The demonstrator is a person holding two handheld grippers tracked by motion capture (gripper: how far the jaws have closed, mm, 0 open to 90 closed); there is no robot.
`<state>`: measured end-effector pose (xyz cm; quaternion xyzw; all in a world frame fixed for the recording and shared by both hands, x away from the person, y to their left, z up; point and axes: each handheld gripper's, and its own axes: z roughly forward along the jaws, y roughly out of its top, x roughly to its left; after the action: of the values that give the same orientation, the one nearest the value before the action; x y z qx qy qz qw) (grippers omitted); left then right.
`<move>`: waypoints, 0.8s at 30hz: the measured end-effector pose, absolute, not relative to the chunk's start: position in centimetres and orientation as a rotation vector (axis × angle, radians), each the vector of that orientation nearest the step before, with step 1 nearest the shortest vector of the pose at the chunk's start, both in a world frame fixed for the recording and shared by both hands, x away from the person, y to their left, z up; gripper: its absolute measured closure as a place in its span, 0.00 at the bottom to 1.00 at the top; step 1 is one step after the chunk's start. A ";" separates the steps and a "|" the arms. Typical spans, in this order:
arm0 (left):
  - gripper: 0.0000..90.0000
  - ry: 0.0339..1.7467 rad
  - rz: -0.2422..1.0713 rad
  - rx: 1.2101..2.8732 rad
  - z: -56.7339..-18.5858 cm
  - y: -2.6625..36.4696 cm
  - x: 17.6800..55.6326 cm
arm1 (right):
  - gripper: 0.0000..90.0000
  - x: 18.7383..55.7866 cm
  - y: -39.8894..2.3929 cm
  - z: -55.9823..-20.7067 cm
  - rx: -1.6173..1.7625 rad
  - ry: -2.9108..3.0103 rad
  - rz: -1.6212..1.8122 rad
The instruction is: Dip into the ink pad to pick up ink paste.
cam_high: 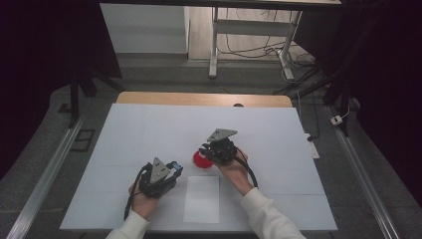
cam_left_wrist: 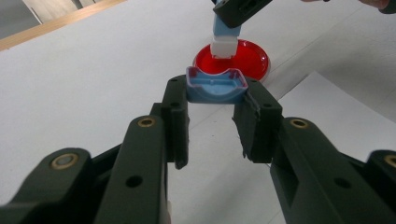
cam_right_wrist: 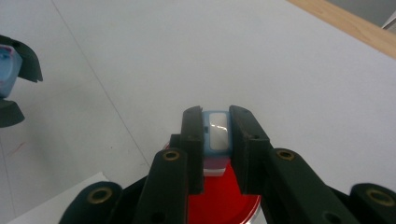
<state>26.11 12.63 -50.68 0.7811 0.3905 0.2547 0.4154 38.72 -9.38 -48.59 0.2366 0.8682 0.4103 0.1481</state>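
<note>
Left hand-held gripper [cam_left_wrist: 211, 121] clenched blue cap [cam_left_wrist: 216, 86]; right hand-held gripper [cam_right_wrist: 217, 147] grasped blue stamp [cam_right_wrist: 217, 133] over red dish [cam_left_wrist: 233, 58], frame centre, on counter [cam_high: 149, 134]

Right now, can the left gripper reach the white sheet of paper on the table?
Probably not to pick it up: the left gripper is beside the white sheet, nothing between, but its jaws are shut on a blue cap.

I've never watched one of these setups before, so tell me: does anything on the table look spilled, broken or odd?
Nothing looks spilled or broken. The left gripper holds a blue plastic cap, the right gripper a small blue-and-white stamp-like block above the round red dish. The white paper sheet lies flat.
</note>
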 end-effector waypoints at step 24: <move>0.73 0.984 0.639 1.966 -50.8 12.7 26.1 | 0.84 38.6 -8.6 -49.4 0.653 2.522 1.081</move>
<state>26.12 12.67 -50.76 0.7819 0.3914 0.2540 0.4133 38.64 -8.58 -49.41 0.2285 0.8827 0.3782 0.1597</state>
